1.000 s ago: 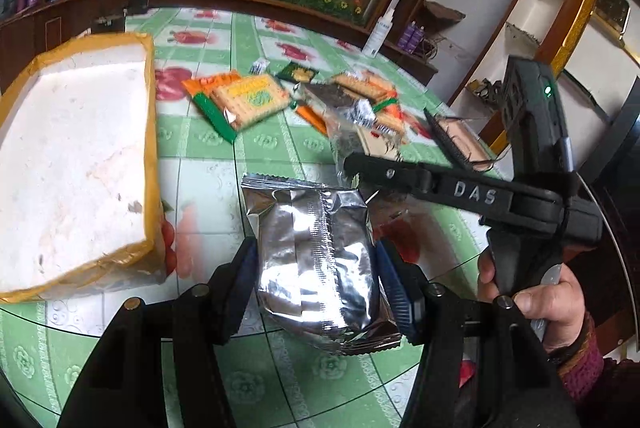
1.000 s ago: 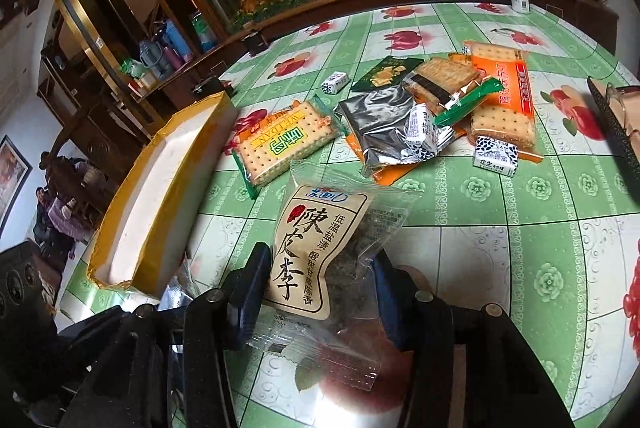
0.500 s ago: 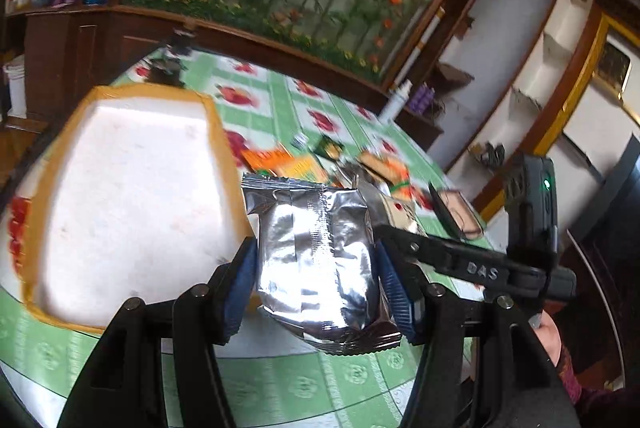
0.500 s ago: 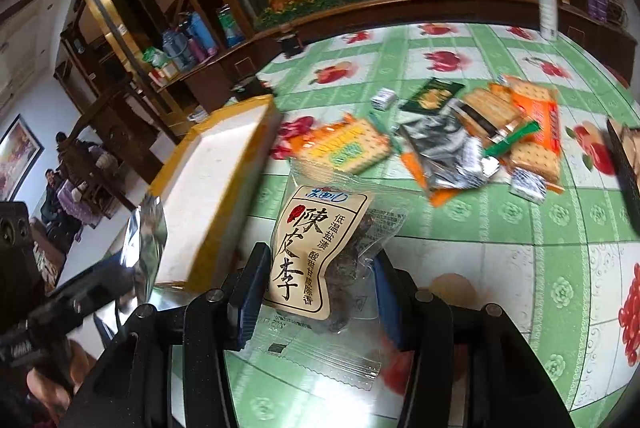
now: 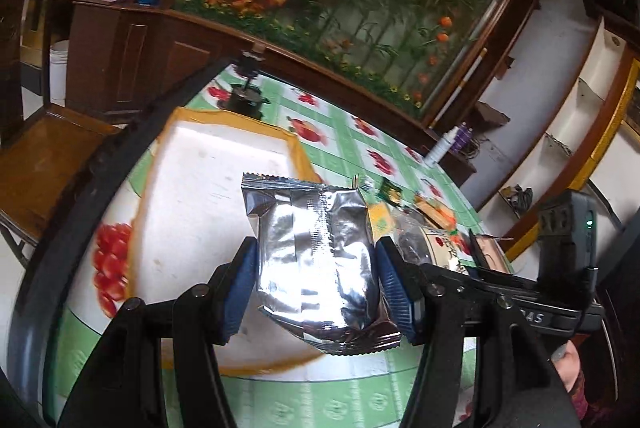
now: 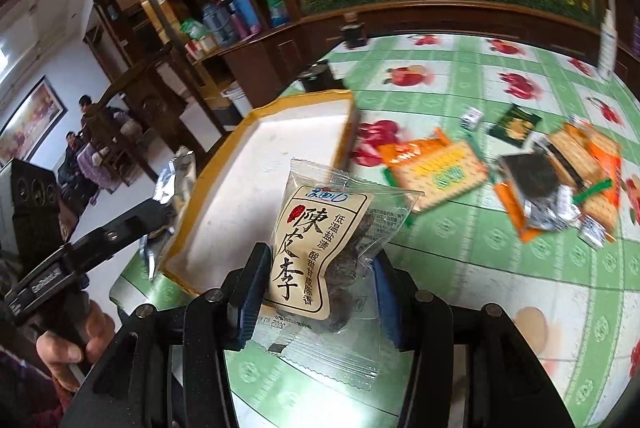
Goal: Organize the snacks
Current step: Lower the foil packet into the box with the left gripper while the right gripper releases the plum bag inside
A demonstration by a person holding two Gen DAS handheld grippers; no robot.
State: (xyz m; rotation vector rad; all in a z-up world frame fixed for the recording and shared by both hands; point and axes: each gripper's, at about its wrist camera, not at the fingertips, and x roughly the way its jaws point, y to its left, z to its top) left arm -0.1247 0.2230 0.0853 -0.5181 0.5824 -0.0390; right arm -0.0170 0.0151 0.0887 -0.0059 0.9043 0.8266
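Observation:
My left gripper (image 5: 316, 288) is shut on a silver foil snack bag (image 5: 316, 260) and holds it above the near right part of the white tray with the yellow rim (image 5: 200, 195). My right gripper (image 6: 320, 288) is shut on a clear plum packet with Chinese writing (image 6: 320, 248), held above the table by the tray's (image 6: 280, 163) near right corner. The left gripper and its foil bag (image 6: 176, 179) show at the left of the right wrist view. The plum packet (image 5: 436, 248) shows just right of the foil bag in the left wrist view.
Several snack packs lie on the green checked tablecloth (image 6: 480, 260) to the right: a cracker pack (image 6: 440, 175), a dark foil pack (image 6: 532, 187), orange cracker packs (image 6: 592, 155), small sweets. A white bottle (image 6: 608, 43) stands at the far edge. A wooden chair (image 5: 44, 147) stands left of the table.
Both grippers have risen and swung left toward the tray with their packets still held. The foil bag now hangs over the tray; the snack pile has shifted right in the right wrist view.

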